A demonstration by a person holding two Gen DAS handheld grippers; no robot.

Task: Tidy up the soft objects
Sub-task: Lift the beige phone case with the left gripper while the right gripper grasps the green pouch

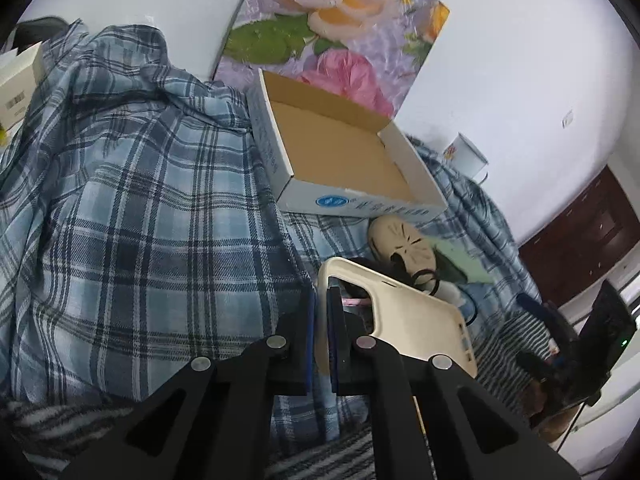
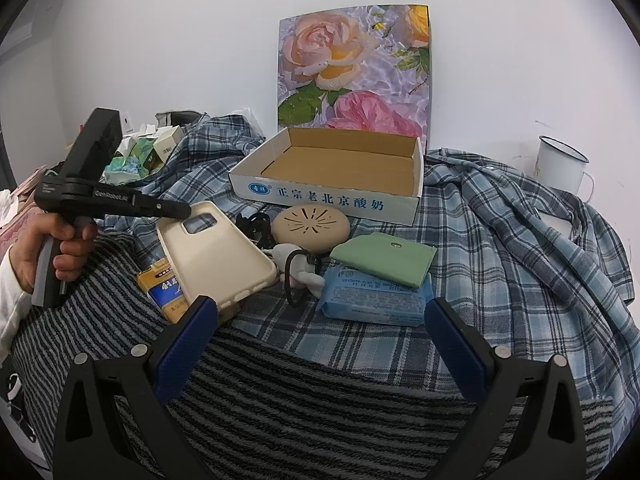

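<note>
One phone case (image 1: 404,312) — its rim pinched in the left gripper (image 1: 320,320).

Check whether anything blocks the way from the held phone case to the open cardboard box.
Nothing visible does. The left claw is shut on the phone case, lifted off the cloth. The cardboard box sits open and empty beyond it; only the low round tan disc lies between.

Cream phone case (image 2: 216,250), blue-plaid shirt (image 1: 132,208)
</note>
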